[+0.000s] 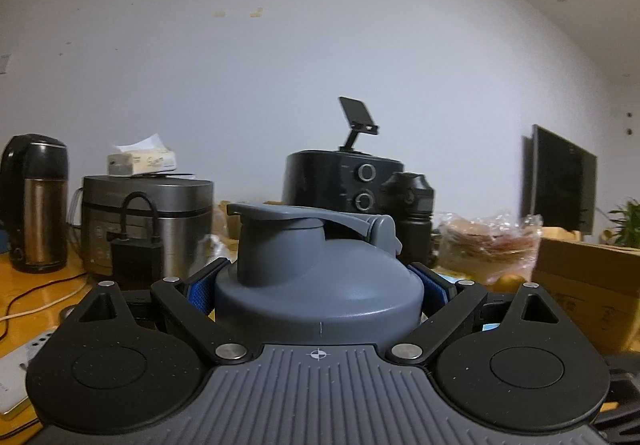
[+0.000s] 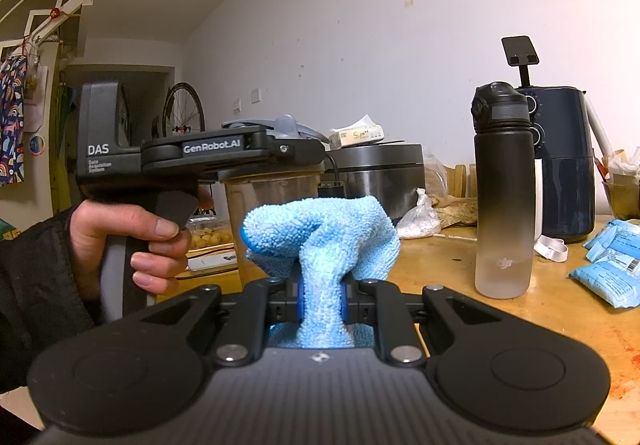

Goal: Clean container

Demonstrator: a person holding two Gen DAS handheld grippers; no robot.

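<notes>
From the left wrist we look level, very near the container's grey lid (image 1: 320, 277), toward the far wall; from the right wrist we face slightly down across the desk (image 2: 460, 277); both share the black bottle (image 1: 414, 217) (image 2: 504, 189).

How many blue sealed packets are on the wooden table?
3 blue sealed packets visible at the table's right edge: nearest, middle, farthest. More may lie beyond the frame.
</notes>
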